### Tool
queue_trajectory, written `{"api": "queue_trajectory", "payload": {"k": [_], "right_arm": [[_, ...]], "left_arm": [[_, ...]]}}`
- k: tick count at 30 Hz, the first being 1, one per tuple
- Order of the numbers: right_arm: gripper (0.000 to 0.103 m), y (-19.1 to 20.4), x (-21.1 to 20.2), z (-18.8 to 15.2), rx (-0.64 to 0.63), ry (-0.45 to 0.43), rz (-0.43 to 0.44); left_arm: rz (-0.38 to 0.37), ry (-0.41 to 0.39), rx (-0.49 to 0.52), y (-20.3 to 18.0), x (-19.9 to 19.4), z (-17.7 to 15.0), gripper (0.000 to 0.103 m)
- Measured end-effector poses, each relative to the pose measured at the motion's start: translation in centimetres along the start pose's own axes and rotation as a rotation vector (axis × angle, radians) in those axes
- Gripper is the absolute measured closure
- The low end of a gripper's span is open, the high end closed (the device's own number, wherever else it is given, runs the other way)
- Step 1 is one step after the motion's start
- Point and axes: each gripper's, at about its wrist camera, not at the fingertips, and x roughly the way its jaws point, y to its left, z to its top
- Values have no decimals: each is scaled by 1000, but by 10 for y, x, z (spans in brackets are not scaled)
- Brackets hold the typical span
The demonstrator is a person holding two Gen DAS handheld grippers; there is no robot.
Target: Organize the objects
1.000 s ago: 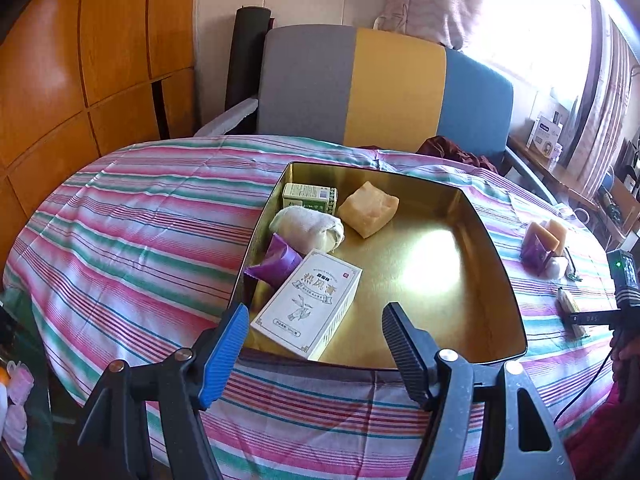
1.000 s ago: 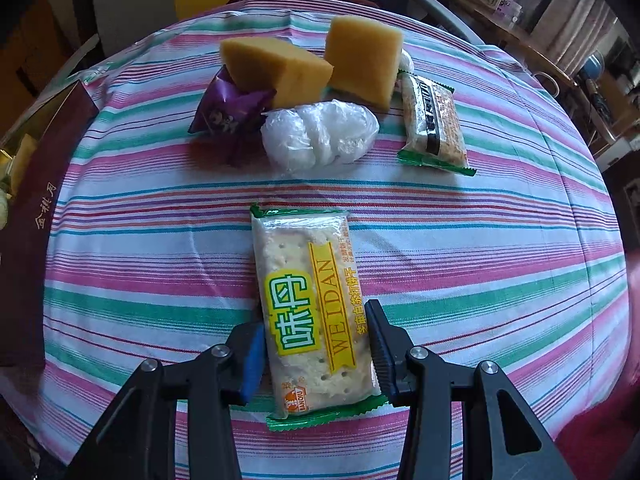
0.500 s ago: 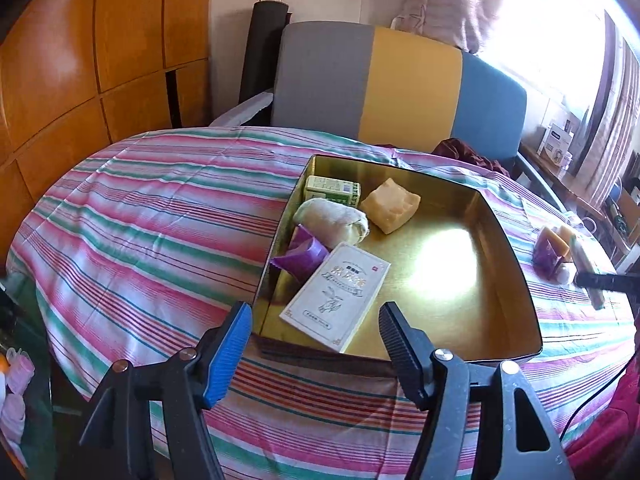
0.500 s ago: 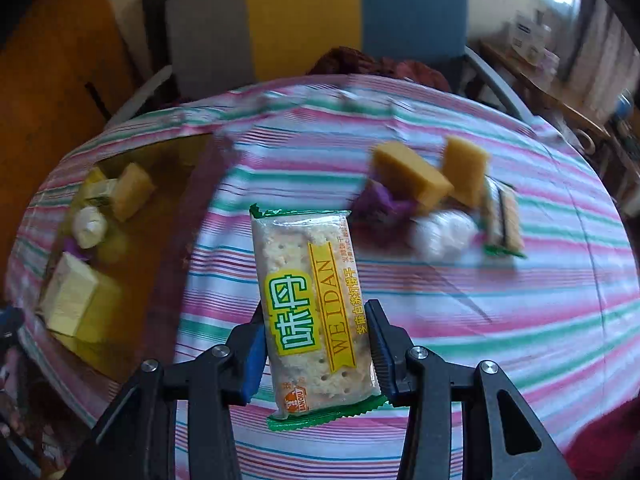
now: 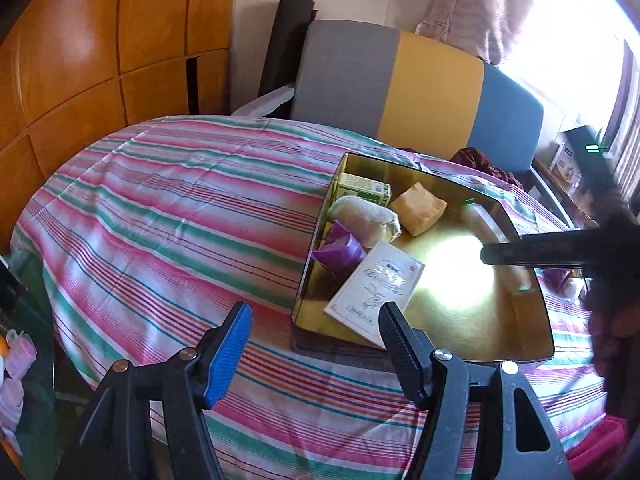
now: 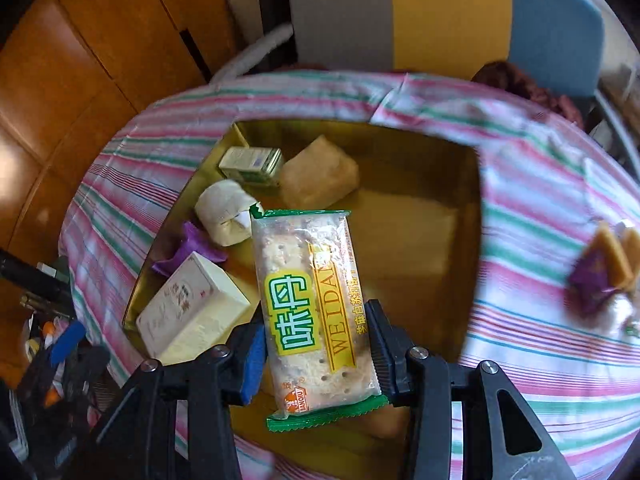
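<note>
The right gripper (image 6: 316,344) pinches a cracker packet (image 6: 310,300) between its pads — green-edged, with a yellow label. The packet hangs above the gold tray (image 6: 472,216), which lies straight ahead of and below these tongs. Past the packet's far end sit a tan sponge block (image 6: 320,176) and a small green box (image 6: 252,164); off to the tongs' left lie a white roll (image 6: 224,212), a purple wrapper (image 6: 192,248) and a white carton (image 6: 188,312).

The left gripper (image 5: 314,354) has just closed a little (nothing is between its pads), and its jaws stand spread over the striped tablecloth (image 5: 168,216), just short of the tray's near left corner. The white carton lies just beyond its right finger.
</note>
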Motion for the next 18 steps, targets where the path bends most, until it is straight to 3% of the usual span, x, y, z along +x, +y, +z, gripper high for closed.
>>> {"api": "queue_trajectory", "payload": {"k": [5,7,11,15,18], "right_arm": [[55,19,48,22,72,66,-31],[54,21,58,27,121,62,51],[43,20,65,28,209,50,212],[43,22,56,18,183,30,262],[43,22,43,12,144,-9,242]], "left_arm": [[4,9,-19,8,4,0,36],[6,13,-24,10,6,0,36],[3,16,-25,11,7,-1,36],[8,17,-20,10,8,-2,36],[11,8,-13,9,6,-1,36]]}}
